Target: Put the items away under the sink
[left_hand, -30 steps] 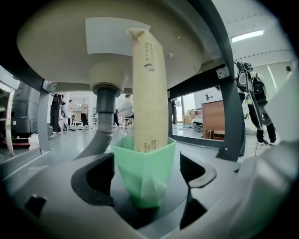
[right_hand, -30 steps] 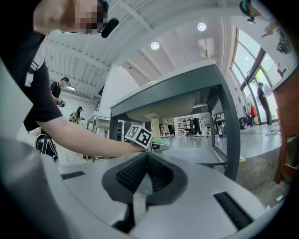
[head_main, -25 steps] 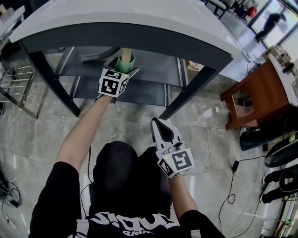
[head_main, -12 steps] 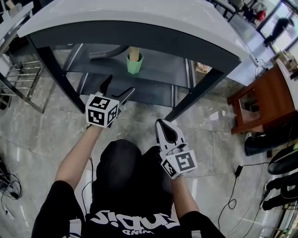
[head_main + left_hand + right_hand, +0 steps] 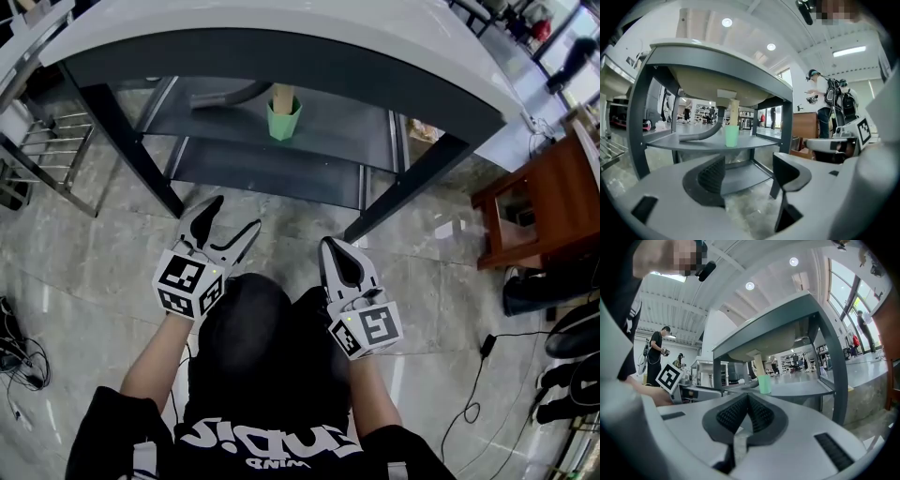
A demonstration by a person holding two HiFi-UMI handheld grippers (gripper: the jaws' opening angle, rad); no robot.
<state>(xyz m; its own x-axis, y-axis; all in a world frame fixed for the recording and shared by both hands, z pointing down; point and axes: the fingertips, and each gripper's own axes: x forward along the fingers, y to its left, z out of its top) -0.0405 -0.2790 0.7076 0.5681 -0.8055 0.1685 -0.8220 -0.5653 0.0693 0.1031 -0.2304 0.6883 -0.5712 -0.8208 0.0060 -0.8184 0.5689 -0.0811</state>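
Green cup (image 5: 283,119) on shelf (image 5: 347,131), well beyond L hand-held gripper (image 5: 236,214): jaws apart, just narrowing, empty

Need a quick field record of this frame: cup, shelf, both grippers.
item: green cup, upright
location: upper shelf under the sink, just in front of the drain pipe
left: left gripper open, jaws have just been closing a little, nothing between them, clear of the cup
right: right gripper shut, empty
task state: cup already on the shelf, neither gripper touching it
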